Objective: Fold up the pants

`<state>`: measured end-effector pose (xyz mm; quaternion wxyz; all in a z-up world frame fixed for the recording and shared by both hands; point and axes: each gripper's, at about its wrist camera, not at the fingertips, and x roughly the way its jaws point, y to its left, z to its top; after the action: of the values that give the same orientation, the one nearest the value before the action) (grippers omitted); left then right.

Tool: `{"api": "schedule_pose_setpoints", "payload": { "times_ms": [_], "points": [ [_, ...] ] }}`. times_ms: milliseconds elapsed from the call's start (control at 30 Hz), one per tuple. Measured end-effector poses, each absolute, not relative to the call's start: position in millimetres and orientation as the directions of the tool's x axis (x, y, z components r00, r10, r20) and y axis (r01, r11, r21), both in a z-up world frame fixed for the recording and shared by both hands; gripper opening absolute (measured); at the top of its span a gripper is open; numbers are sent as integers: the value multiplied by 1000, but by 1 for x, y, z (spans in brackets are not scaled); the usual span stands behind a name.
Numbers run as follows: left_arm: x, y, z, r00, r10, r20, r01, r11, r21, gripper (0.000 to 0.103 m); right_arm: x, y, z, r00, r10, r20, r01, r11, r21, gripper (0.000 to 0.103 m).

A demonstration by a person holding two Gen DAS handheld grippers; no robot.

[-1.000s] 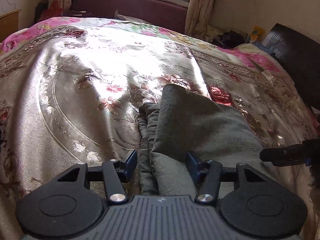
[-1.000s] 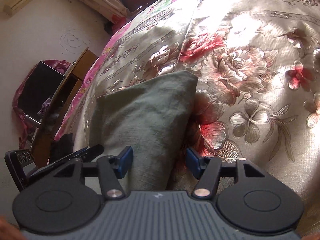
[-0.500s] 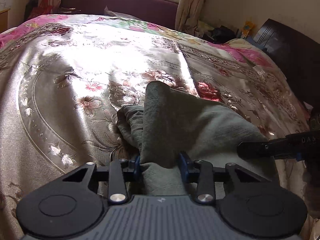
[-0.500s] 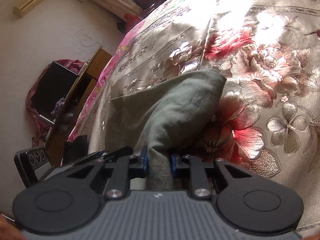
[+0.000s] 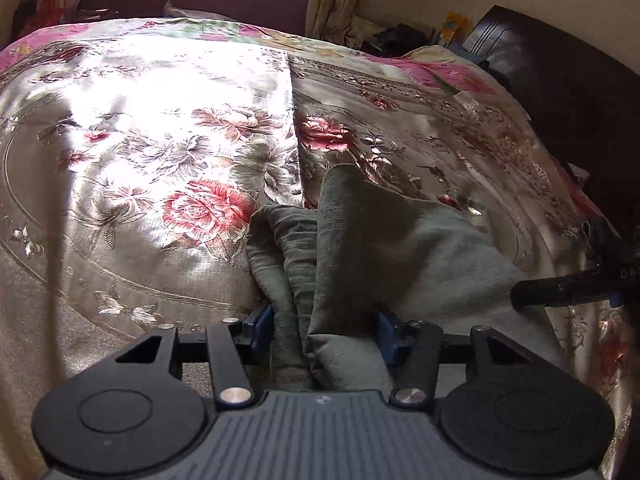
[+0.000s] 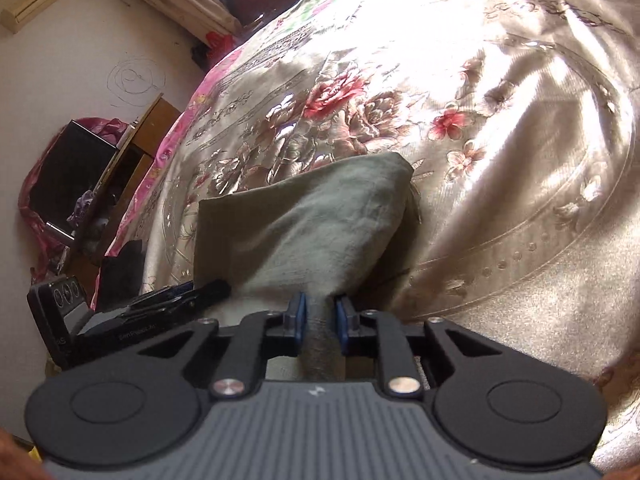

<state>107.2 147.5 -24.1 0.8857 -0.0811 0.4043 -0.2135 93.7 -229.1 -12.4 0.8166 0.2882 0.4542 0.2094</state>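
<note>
Floral satin bedspread [image 5: 168, 128]: limp grey-green cotton pants [image 5: 380, 240] near its front edge; right tongs [image 6: 320, 314] pinch bunched fabric, left tongs [image 5: 324, 326] spread wide around folds.

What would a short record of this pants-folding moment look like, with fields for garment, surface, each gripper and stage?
garment: grey-green cloth pants, bunched and partly folded
surface: shiny floral satin bedspread
left gripper: fingers spread, pants fabric lying between them
right gripper: shut on a pinched bunch of the pants
stage: fold not yet laid flat
background: dark wooden headboard
</note>
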Motion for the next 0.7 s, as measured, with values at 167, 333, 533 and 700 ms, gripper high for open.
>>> {"api": "schedule_pose_setpoints", "payload": {
  "times_ms": [167, 333, 533, 700],
  "points": [
    [112, 137, -28, 567, -434, -700, 369, 894, -256, 86, 107, -218, -30, 493, 613, -617, -115, 750, 652, 52],
    [115, 128, -30, 565, -439, -699, 385, 889, -248, 86, 116, -213, -44, 490, 653, -578, -105, 703, 704, 52],
    [108, 130, -25, 577, -460, -675, 358, 885, -298, 50, 111, -217, -41, 510, 658, -554, -100, 686, 721, 20],
    [103, 129, -9, 589, -497, -637, 361, 867, -343, 34, 96, -221, -18, 541, 652, -531, -136, 691, 710, 15]
  ]
}}
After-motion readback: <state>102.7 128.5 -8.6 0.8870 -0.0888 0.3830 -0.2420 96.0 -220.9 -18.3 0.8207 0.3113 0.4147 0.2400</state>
